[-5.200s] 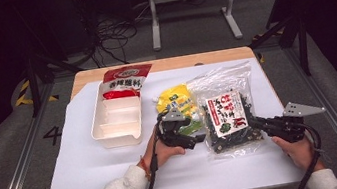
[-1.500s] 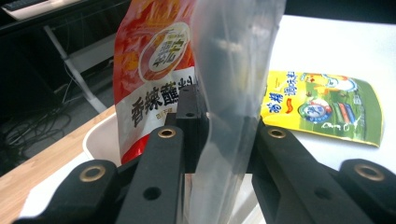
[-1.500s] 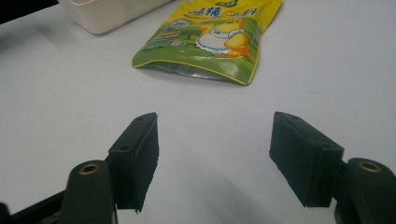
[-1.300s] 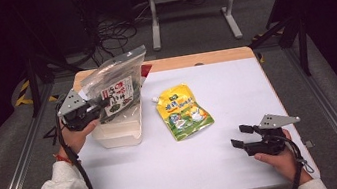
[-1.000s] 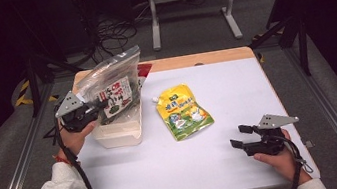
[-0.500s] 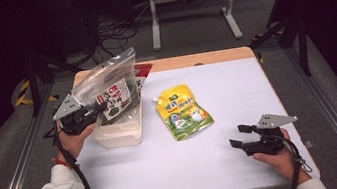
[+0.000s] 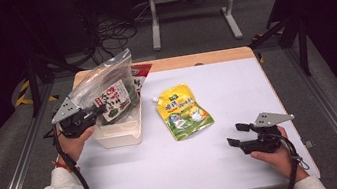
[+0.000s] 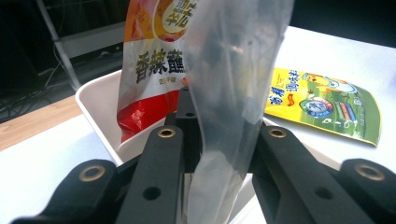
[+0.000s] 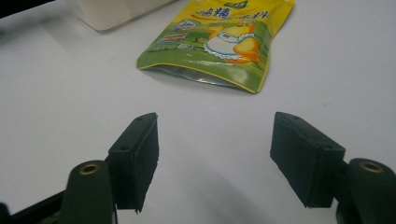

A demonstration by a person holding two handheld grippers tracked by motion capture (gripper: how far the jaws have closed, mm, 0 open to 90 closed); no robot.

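Tub (image 7: 117, 135) blocks left, yellow pouch (image 7: 183, 112) mid-table

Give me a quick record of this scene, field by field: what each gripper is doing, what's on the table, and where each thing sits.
left gripper: jaws shut on the clear bag, held over the bin
clear bag: tilted, dark contents, printed label
white bin: on the table's left side, red pouch standing in it
red pouch: upright in the bin, behind the bag
right gripper: jaws open, nothing between them, low over the table at right
yellow-green pouch: flat at mid-table, untouched
table: white top

Clear bag (image 7: 108, 91) w/ dark snack, held tilted above white bin (image 7: 117, 132).
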